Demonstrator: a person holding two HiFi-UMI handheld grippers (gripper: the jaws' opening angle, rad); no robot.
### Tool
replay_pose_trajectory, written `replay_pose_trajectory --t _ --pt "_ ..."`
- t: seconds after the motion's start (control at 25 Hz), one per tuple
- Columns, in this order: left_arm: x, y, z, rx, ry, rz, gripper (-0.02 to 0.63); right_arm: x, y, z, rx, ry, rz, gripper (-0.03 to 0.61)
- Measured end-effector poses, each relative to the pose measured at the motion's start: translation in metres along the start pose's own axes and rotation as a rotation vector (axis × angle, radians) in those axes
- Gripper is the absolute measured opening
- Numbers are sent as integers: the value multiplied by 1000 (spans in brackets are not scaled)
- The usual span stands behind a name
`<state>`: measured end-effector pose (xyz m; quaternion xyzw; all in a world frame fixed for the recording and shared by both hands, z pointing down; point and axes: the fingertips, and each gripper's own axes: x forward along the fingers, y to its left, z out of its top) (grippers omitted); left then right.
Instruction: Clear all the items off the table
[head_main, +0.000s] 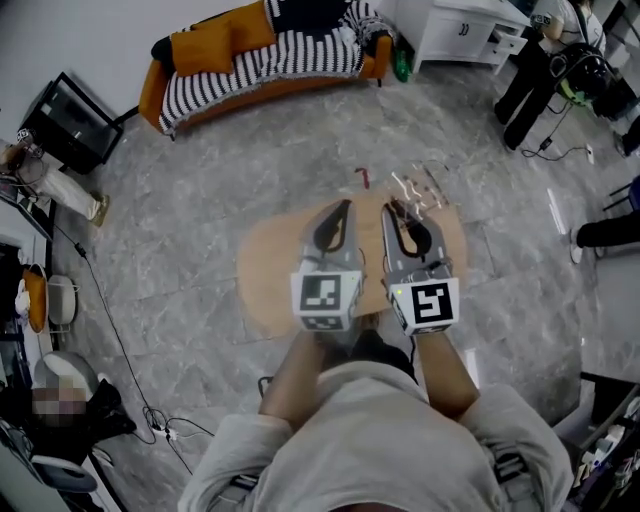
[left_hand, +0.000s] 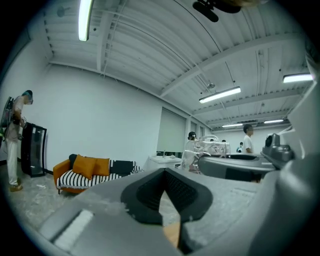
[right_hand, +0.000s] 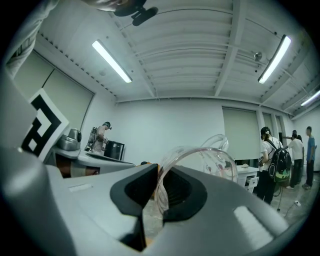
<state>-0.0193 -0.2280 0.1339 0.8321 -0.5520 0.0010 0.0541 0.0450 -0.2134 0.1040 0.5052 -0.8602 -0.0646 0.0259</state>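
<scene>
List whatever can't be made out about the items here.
Head view: the clear tangled items at the round wooden table's far edge, too small and see-through to count.
Head view: the small red item, too small to name.
Right gripper view: the clear loop in the right tool, its lower end hidden by the tool's body.

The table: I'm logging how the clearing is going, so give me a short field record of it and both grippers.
table: small wooden top on a grey floor
left gripper: jaws together, nothing between them
right gripper: jaws closed on clear tubing
still on table: clear tubing tangle at the far right edge
floor beyond table: small red item
</scene>
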Motion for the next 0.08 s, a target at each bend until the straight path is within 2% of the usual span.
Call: replay_pose_trajectory --t 0.08 --pt "3 1 13 8 -26 -8 21 5 1 16 -1 -28 -4 41"
